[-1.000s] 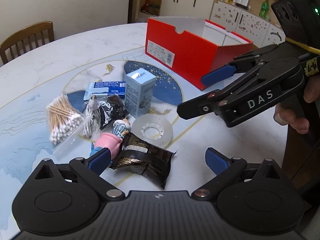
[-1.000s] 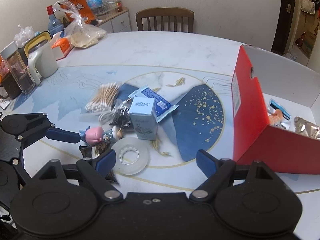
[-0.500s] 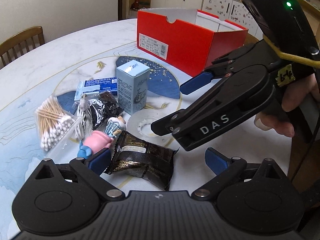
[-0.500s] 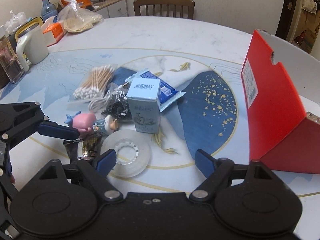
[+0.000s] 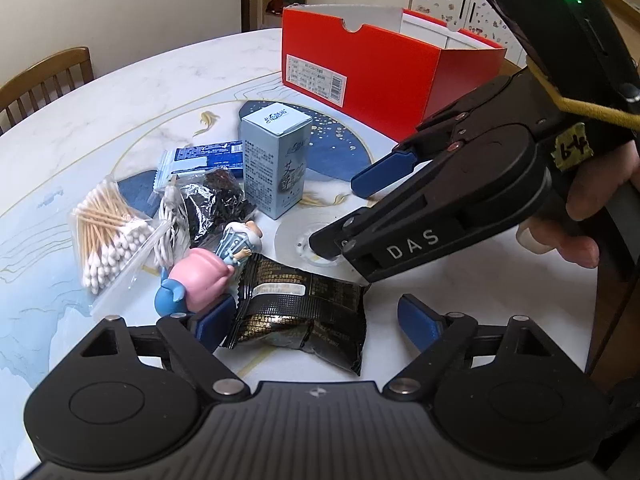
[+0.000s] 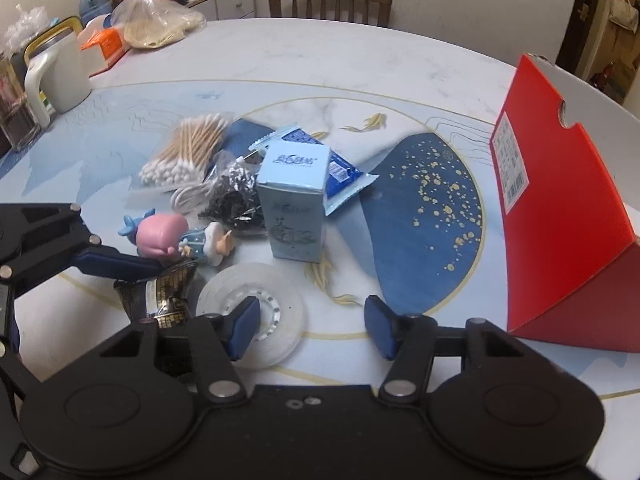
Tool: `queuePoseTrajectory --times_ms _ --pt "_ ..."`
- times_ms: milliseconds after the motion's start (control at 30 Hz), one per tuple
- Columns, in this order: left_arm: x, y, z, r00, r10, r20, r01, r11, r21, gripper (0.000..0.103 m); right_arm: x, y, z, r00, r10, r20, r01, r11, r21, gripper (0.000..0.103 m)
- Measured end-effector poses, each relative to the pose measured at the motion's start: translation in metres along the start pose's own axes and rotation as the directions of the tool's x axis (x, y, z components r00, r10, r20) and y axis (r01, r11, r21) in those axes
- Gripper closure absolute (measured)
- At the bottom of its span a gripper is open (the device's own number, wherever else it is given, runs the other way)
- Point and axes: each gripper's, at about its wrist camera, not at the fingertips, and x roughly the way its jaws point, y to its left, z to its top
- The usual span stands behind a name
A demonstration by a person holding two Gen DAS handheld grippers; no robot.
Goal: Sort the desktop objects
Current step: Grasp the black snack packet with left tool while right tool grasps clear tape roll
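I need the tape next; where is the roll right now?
The tape roll lies flat near the table's front edge, just before the blue carton, right of the black snack packet, under the right gripper.

You are seeing "DAS" showing in white on your right gripper (image 5: 360, 216), and "64" handwritten on its yellow tag (image 5: 573, 148).

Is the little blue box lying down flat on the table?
No, the little blue box stands upright on the table, its closed top flap facing up, next to the roll of tape.
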Motion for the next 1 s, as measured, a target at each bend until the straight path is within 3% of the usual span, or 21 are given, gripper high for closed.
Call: queuePoseTrajectory --times_ms 167,433,767,1000 --pt "0.001 0.001 -0.001 1.000 0.017 0.000 -0.017 1.000 -0.003 0.025 -0.001 0.002 0.000 1.000 0.001 0.001 -0.001 1.000 -0.011 0.052" --pt "0.002 0.001 0.001 0.999 0.037 0.006 -0.037 0.999 -0.008 0.037 -0.003 0.006 -0.001 1.000 0.005 0.008 -0.005 1.000 -0.026 0.084" --pt "-0.003 -0.001 0.000 1.000 0.026 0.006 -0.026 0.999 -0.028 0.047 -0.012 -0.006 -0.004 1.000 -0.001 0.013 0.001 1.000 0.027 0.085" --pt "-0.013 -0.004 0.004 1.000 0.014 0.013 -0.014 0.999 -0.034 0.048 -0.024 -0.014 -0.006 1.000 -0.007 0.019 0.006 0.998 0.057 0.085"
